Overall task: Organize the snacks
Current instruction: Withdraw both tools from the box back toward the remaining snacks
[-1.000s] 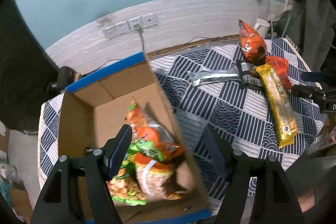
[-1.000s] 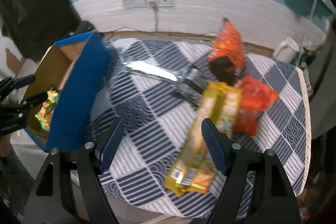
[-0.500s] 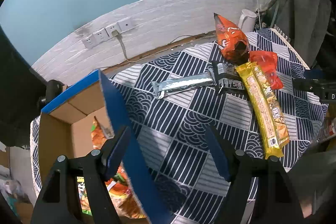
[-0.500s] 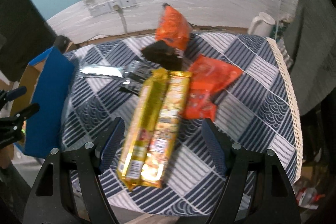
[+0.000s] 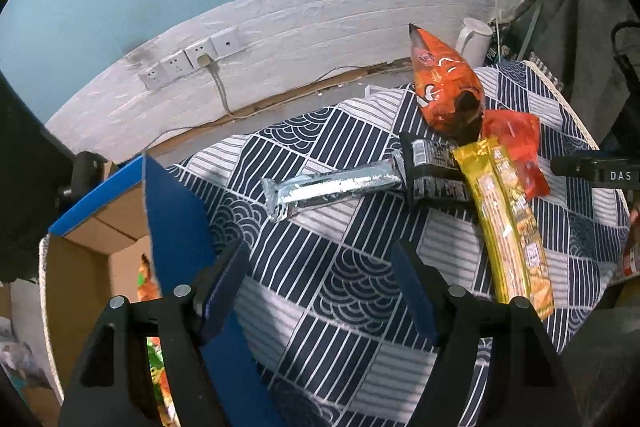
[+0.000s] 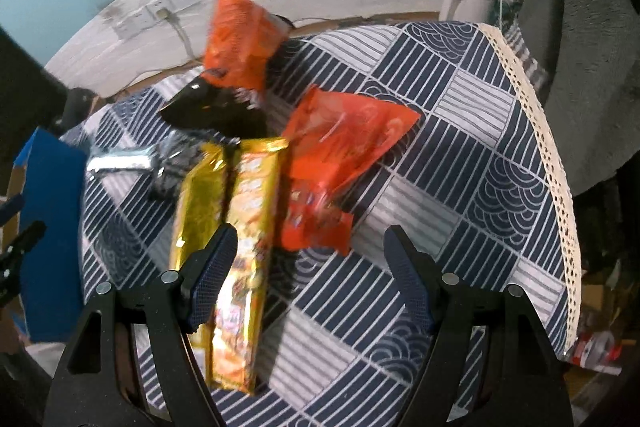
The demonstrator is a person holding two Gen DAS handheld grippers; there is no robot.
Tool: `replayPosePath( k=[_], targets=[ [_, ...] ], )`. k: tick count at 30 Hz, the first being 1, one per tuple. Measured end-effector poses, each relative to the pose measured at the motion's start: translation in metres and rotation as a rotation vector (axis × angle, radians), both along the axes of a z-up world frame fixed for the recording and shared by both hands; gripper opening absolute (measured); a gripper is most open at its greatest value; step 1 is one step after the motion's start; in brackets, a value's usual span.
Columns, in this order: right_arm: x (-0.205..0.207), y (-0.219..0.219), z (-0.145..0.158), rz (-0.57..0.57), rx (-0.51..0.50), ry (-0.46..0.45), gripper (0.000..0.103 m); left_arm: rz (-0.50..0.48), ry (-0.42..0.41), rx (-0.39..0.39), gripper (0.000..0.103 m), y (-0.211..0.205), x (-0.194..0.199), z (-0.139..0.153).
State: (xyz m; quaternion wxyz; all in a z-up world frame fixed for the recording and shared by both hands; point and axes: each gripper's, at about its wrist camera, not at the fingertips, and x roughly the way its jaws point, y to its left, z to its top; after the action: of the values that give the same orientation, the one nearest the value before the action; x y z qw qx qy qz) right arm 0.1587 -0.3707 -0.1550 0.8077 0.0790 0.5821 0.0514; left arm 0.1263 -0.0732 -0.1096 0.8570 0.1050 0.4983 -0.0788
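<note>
Five crinkly snack packets lie bunched on the far side of my table (image 5: 340,279), whose cloth is a navy-and-white patchwork of stripes and wave scales with a cream lace hem. A puffy orange bag (image 5: 446,89) with a pointed top stands tilted at the back. Just in front of it lies a flat black packet (image 5: 434,173), and a long silver foil bar (image 5: 332,187) lies with one end touching that black one. A long, glossy yellow double pack (image 6: 236,203) stretches toward me, overlapping the edge of a flatter red-orange pouch (image 6: 340,147) beside it.

My left claw (image 5: 320,291) hangs open over bare cloth, its ribbed blue pads wide apart with nothing between them. At its left stands a cardboard box (image 5: 80,267) with blue outer flaps; green and orange wrappers show inside it.

My right claw (image 6: 308,275) is also spread wide and empty, its left pad in front of the near part of the yellow double pack, whether touching I cannot tell. A white kettle (image 6: 468,1) sits by the rough whitewashed wall.
</note>
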Motion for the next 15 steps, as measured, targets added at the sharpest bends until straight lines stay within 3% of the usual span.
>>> replayPosePath(
  k=[6, 15],
  targets=[
    [0.024, -0.008, -0.019, -0.028, -0.025, 0.033, 0.076, 0.004, 0.025, -0.004, 0.075, -0.001, 0.022, -0.019],
    [0.047, -0.011, -0.051, -0.071, 0.021, 0.068, 0.076, 0.027, 0.083, -0.042, 0.075, 0.0, 0.039, -0.041]
  ],
)
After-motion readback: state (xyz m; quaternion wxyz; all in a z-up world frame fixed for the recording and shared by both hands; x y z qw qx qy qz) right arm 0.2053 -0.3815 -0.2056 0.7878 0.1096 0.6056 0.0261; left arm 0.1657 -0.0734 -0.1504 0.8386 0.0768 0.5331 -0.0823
